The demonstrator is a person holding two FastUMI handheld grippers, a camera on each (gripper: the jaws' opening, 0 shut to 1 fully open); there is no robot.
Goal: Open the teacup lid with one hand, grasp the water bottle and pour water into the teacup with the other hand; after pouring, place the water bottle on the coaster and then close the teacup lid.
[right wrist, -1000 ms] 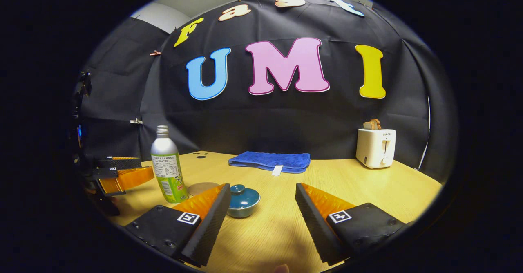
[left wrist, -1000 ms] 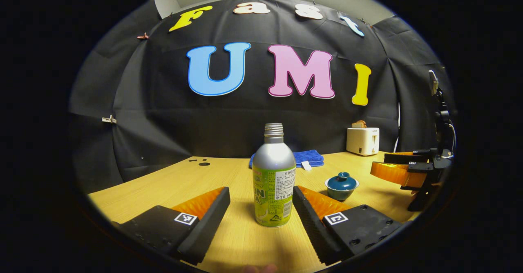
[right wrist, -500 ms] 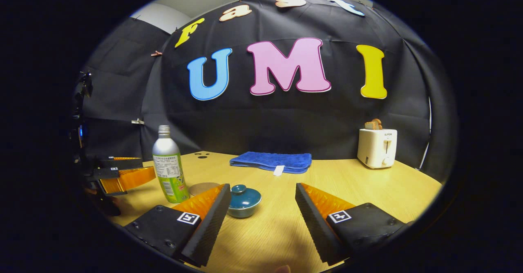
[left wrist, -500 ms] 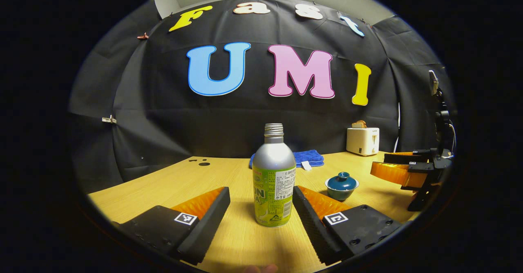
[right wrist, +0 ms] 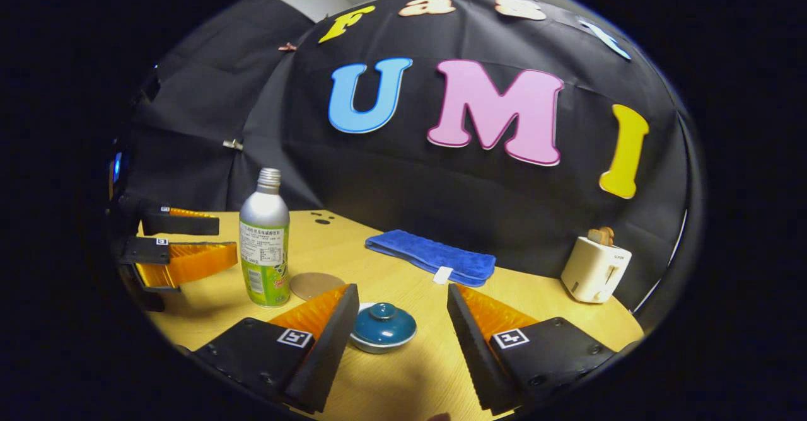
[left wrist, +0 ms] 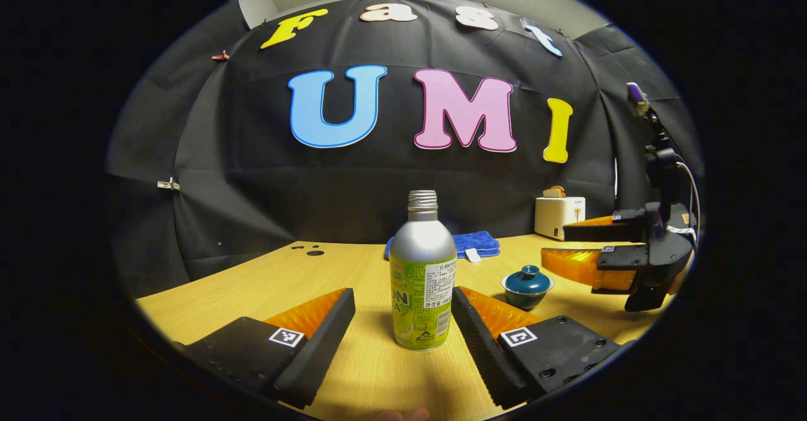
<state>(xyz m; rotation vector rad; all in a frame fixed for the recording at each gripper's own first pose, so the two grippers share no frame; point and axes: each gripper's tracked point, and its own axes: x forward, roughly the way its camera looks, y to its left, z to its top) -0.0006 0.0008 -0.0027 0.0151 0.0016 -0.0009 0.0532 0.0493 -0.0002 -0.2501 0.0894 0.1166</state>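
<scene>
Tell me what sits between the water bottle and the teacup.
In the right gripper view, the round coaster lies flat between the water bottle and the teacup.

Off-task things on my surface

A folded blue towel (right wrist: 432,257) with a white tag lies flat near the back wall on my wooden surface (right wrist: 555,301). A white toaster (right wrist: 595,270) stands well to its right with bread (right wrist: 602,236) poking out of the top. Small dark spots (left wrist: 309,249) mark the far left.
</scene>
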